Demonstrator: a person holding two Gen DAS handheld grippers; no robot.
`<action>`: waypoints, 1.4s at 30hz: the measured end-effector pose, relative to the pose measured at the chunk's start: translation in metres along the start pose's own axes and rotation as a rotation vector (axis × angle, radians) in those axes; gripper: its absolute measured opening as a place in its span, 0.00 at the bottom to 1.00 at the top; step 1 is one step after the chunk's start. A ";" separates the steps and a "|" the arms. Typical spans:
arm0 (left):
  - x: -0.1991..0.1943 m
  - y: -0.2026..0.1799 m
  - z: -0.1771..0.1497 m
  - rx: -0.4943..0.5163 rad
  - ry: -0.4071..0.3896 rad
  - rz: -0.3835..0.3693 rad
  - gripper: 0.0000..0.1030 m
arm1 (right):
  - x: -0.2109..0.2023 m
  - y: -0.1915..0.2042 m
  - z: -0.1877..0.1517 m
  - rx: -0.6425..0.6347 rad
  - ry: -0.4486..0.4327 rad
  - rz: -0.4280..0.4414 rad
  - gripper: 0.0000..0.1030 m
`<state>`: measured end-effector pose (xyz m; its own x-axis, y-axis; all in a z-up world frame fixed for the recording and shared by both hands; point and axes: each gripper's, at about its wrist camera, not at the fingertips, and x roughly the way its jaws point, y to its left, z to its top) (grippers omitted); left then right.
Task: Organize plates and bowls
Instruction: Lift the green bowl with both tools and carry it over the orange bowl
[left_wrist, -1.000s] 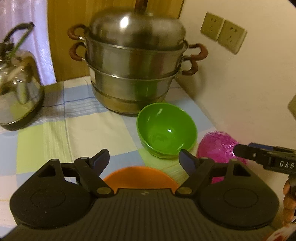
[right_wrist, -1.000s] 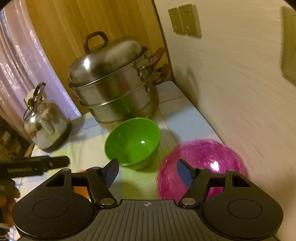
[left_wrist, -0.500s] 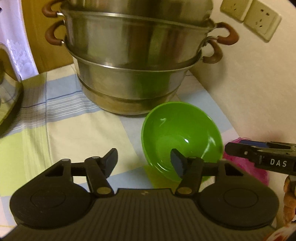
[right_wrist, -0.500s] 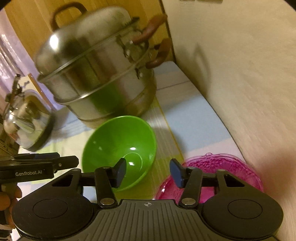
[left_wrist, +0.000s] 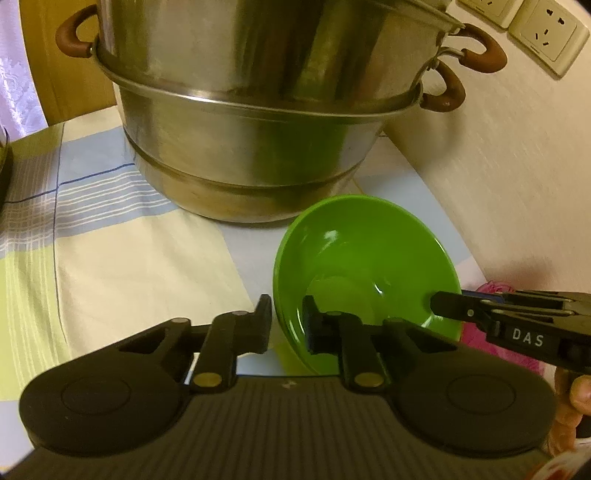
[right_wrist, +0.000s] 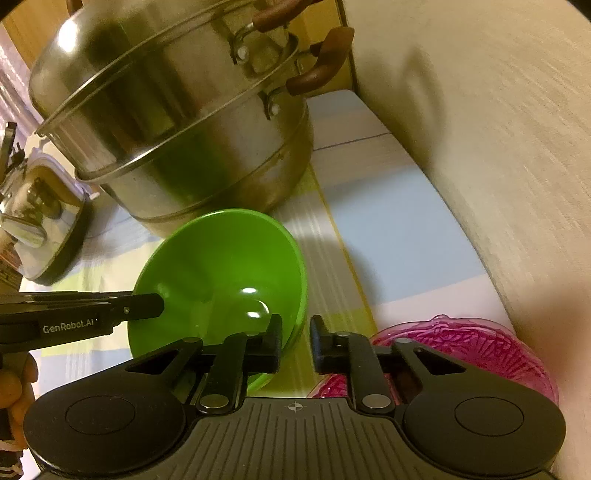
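A green bowl stands on the checked cloth in front of a steel steamer pot. My left gripper is shut on the bowl's near left rim, one finger outside and one inside. My right gripper is shut on the bowl's near right rim in the same way. Each gripper shows in the other's view: the right one over the bowl's right edge, the left one over its left edge. A pink patterned glass bowl lies to the right, by the wall.
The large steel steamer pot with brown handles stands just behind the green bowl. A steel kettle stands at the far left. The wall with sockets runs close along the right side.
Both grippers have moved forward and down to the green bowl and closed their jaws on opposite sides of its rim. The orange plate has dropped out of the left view.
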<state>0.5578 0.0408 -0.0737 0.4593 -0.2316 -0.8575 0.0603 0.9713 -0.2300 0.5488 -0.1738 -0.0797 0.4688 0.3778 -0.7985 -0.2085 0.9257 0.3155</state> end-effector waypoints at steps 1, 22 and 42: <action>0.000 -0.001 0.000 0.006 0.000 0.008 0.09 | 0.000 0.002 -0.001 0.002 -0.002 -0.001 0.12; -0.110 -0.049 -0.016 0.043 -0.086 -0.009 0.07 | -0.113 0.027 -0.002 -0.035 -0.095 -0.022 0.10; -0.236 -0.089 -0.183 0.000 -0.144 -0.009 0.08 | -0.244 0.053 -0.162 -0.033 -0.102 -0.010 0.11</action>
<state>0.2816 -0.0012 0.0649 0.5809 -0.2298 -0.7808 0.0646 0.9693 -0.2372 0.2842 -0.2202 0.0490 0.5554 0.3697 -0.7448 -0.2308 0.9291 0.2891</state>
